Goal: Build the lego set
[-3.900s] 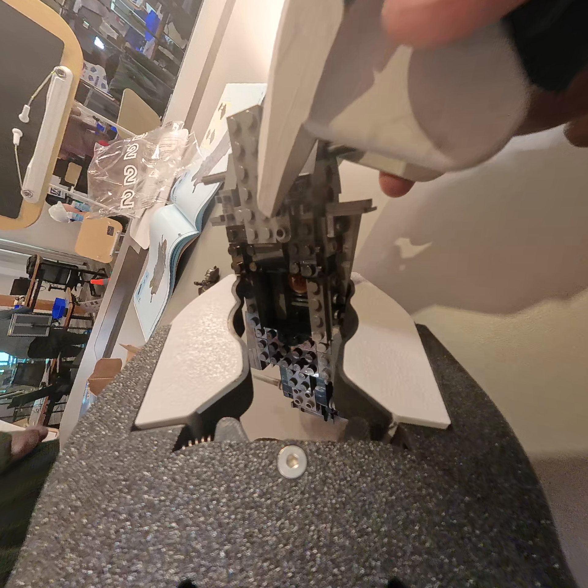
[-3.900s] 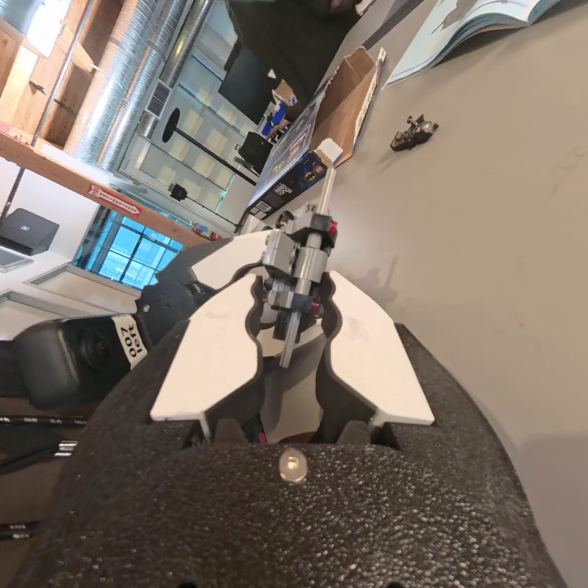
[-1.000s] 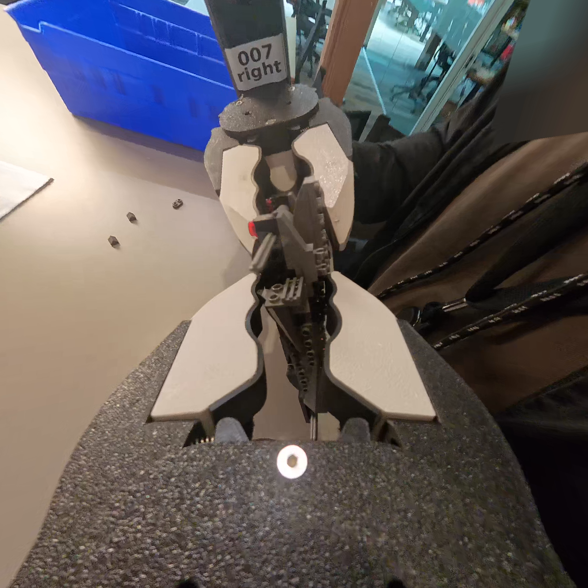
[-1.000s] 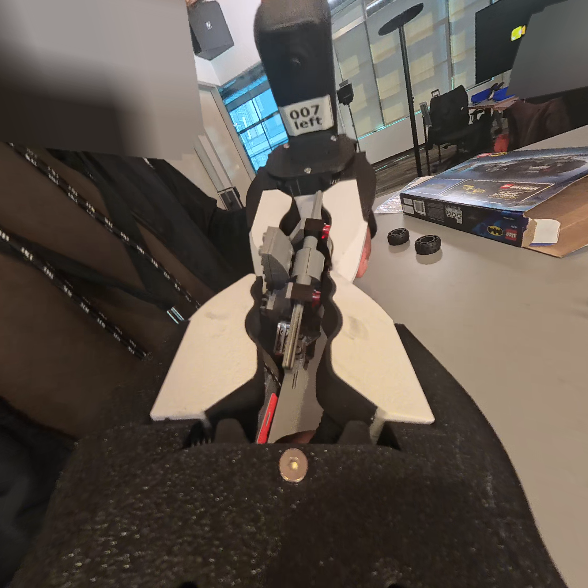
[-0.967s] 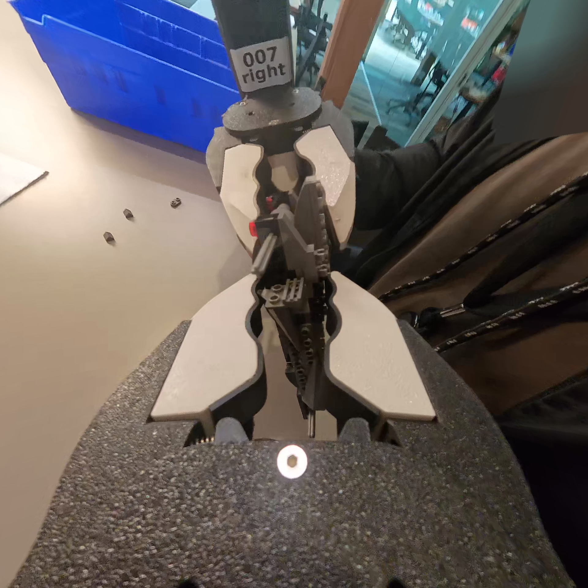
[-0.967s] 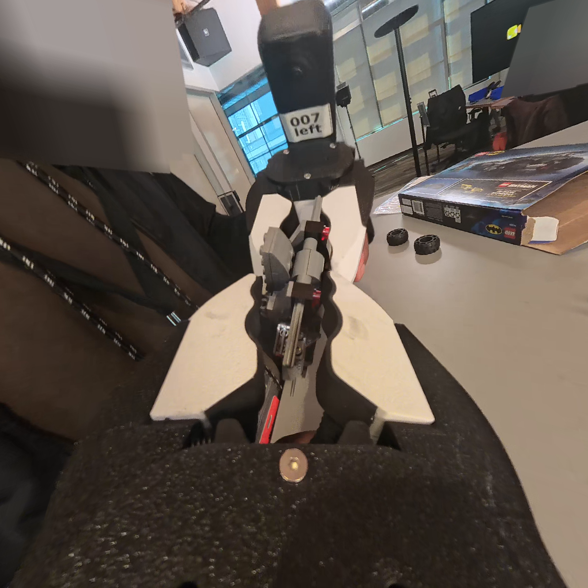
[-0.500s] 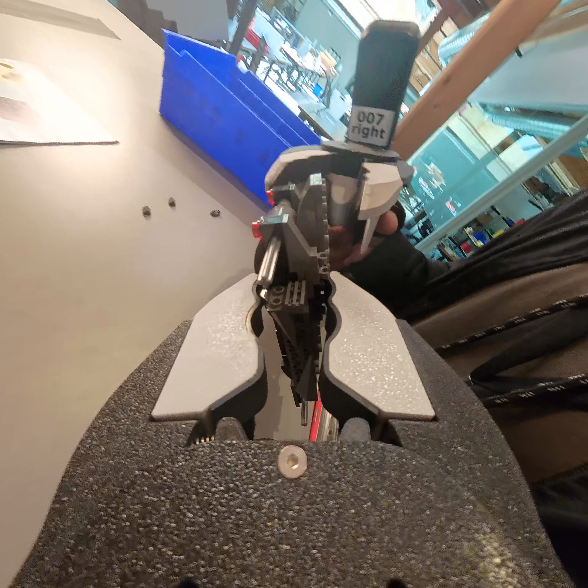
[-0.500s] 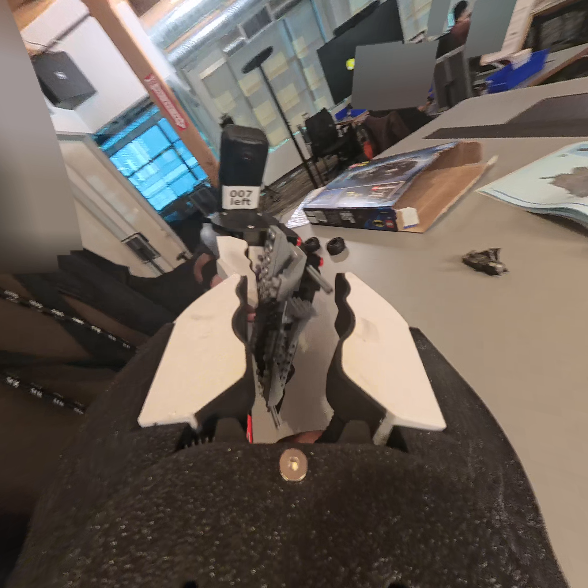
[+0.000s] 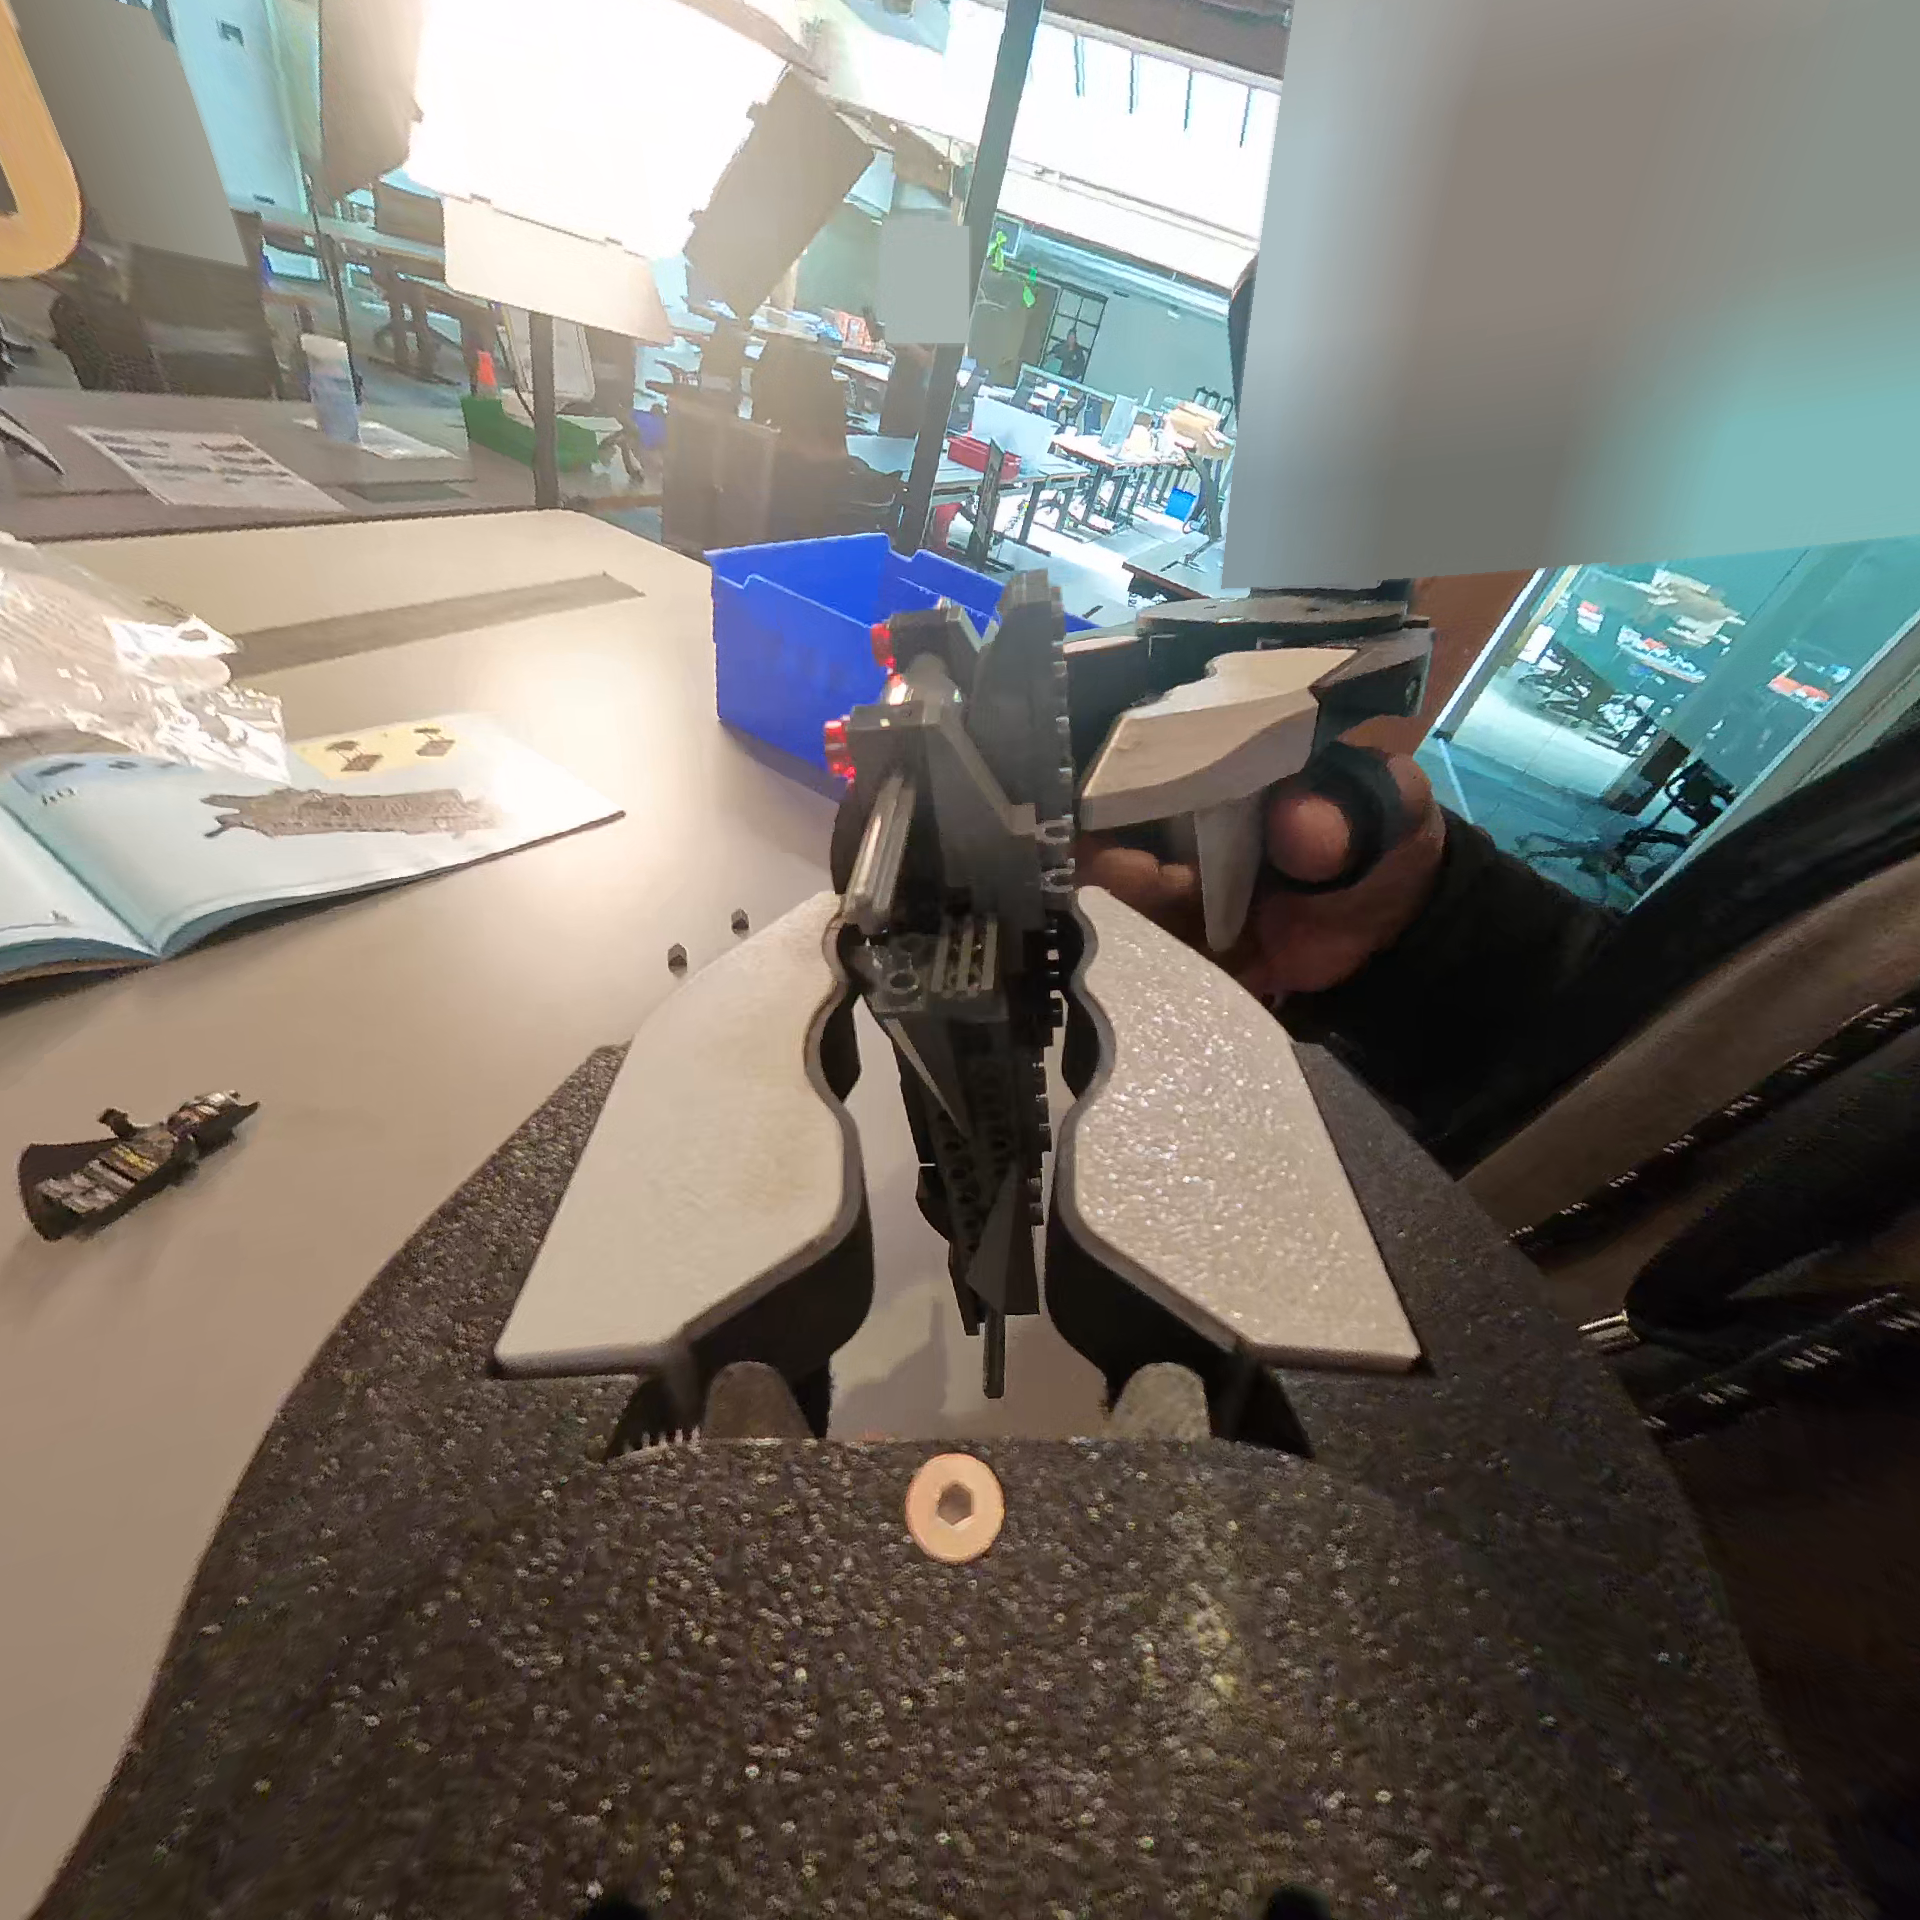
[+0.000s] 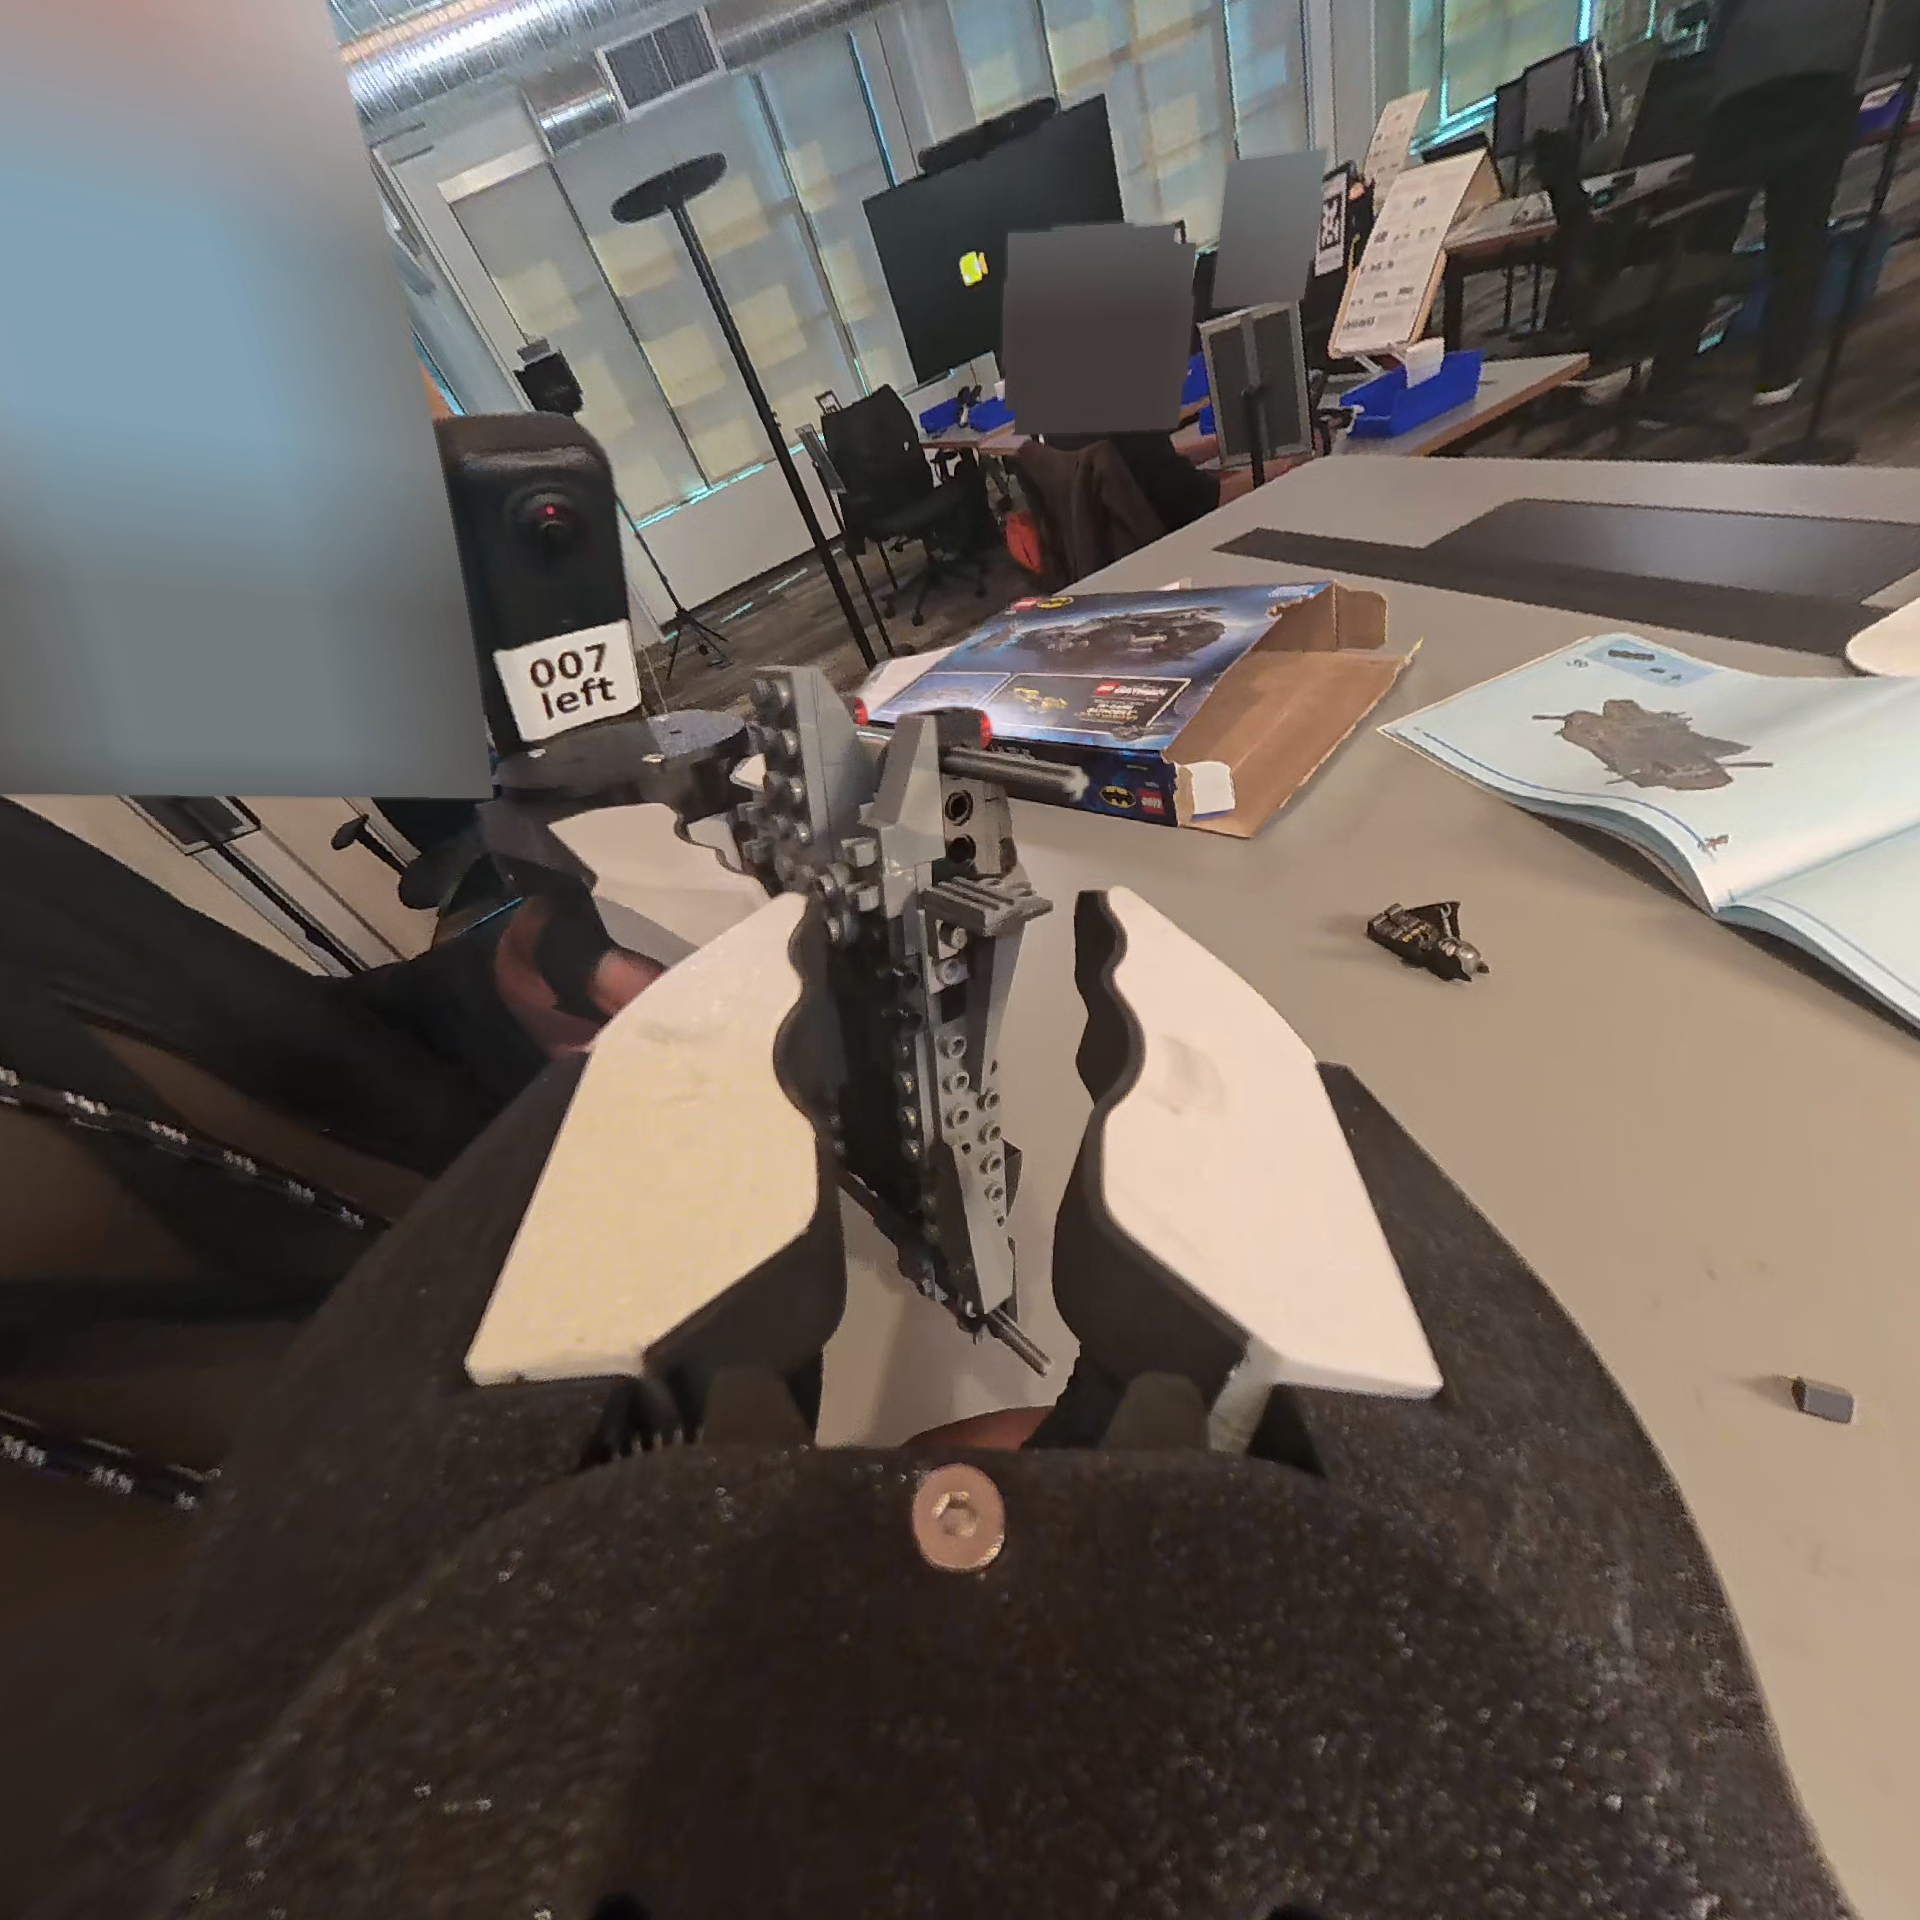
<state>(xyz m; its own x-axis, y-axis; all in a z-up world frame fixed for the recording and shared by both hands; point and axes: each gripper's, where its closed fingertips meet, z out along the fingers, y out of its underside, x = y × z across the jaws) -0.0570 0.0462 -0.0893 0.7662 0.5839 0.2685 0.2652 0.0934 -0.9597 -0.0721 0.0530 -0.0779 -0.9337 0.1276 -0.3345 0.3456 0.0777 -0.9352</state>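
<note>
In the middle of the left wrist view, my left gripper (image 9: 956, 956) has its fingers clamped on the grey brick model (image 9: 966, 790). One pad bears on a small studded plate and the other on the toothed edge. The model stands up above the table (image 9: 416, 1039), nose towards the camera. A white finger (image 9: 1195, 748) of the other tool sits just beside its upper right edge. A blue bin (image 9: 790, 644) lies behind, a booklet (image 9: 260, 831) at left and a small dark piece (image 9: 125, 1153) at lower left.

In the right wrist view, the right gripper (image 10: 935, 935) straddles the same model (image 10: 914, 1039) with its fingers parted. The left finger lies against the model, while the right one (image 10: 1195, 1091) stands clear of it. A box (image 10: 1143, 686) is at upper centre and a grey bit (image 10: 1823, 1397) at lower right.

I judge the model to be light and stiff but brittle at its joints. The side rod, fins and red studs look likely to pop off, so the layered plate body is where I would hold it.

A second ago the right fingers were shut on the model, and now they have let go. Both views were more tilted then, and the left hold looks unchanged.
</note>
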